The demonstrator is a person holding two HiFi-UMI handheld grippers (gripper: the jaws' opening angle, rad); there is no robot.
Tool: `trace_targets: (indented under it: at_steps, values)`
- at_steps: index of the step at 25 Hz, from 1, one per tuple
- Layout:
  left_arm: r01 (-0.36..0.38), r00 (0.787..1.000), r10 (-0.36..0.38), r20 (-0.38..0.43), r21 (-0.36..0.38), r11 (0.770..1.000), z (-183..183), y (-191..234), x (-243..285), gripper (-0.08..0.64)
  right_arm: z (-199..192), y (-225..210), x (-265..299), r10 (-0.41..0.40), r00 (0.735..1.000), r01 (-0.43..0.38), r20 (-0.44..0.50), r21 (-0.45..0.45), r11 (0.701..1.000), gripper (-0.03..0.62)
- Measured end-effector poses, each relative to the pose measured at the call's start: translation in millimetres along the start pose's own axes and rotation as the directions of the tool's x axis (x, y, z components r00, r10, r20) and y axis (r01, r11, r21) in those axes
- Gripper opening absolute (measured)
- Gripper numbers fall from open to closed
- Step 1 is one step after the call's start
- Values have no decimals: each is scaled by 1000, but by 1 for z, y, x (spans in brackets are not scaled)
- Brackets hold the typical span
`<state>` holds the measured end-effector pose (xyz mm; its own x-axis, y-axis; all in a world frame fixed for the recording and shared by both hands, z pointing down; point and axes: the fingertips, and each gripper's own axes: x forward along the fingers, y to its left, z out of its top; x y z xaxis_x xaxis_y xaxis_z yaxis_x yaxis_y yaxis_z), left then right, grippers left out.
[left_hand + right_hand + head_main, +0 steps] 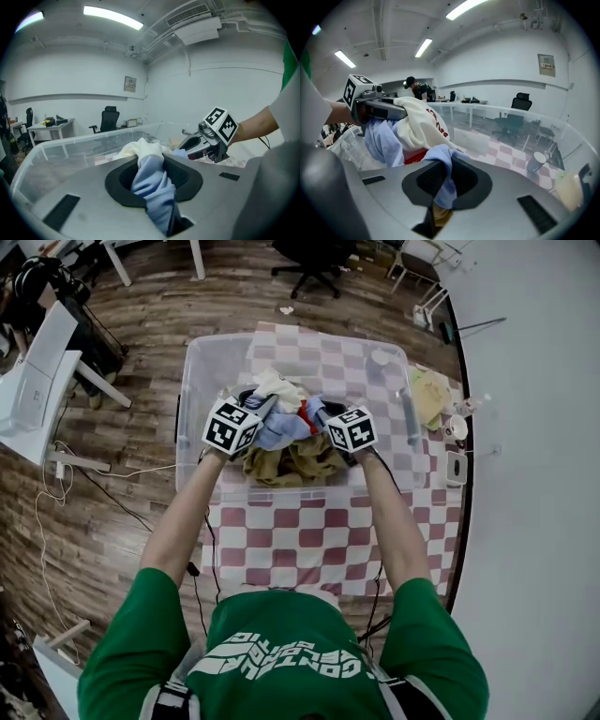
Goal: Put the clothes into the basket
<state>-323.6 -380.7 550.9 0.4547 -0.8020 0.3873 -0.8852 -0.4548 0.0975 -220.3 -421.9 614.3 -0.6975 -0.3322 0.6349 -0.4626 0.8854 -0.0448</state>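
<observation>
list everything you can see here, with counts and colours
basket: 1, clear plastic, on the table
checked cloth: 1, red-brown and white, covering the table
light blue garment: 1, over the basket, between both grippers
cream garment: 1, red print, bunched with the blue one
tan garment: 1, below the bundle, basket's near side
cup: 1, white, by the basket's far right corner
office chair: 1, black, on the wood floor beyond the table
left hand-held gripper: 1, grey, shut on the light blue garment
right hand-held gripper: 1, grey, shut on the same garment
</observation>
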Motion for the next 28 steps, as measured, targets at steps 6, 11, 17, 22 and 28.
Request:
trace_targets:
  at_steps: [6,11,17,22,28]
  values:
    - [-5,986,0,-166,-27,1000,-63,8,29,74,-41,-1,35,50,990,-48,-131,15,999,32]
    - [21,949,-34,-312,-43,999,-117,6,46,74,-82,6,55,75,960,-88,-268,-37,995,32]
    - [33,938,-51,-344,-59,998,-135,7,51,75,-101,10,63,88,943,-110,-321,-52,993,31]
    - [41,941,-59,-334,-61,997,-130,6,48,82,-94,8,56,70,950,-95,-306,-69,993,32]
    - [-4,950,14,-311,31,1000,-115,15,36,189,-79,-7,32,19,966,-39,-256,-73,997,179]
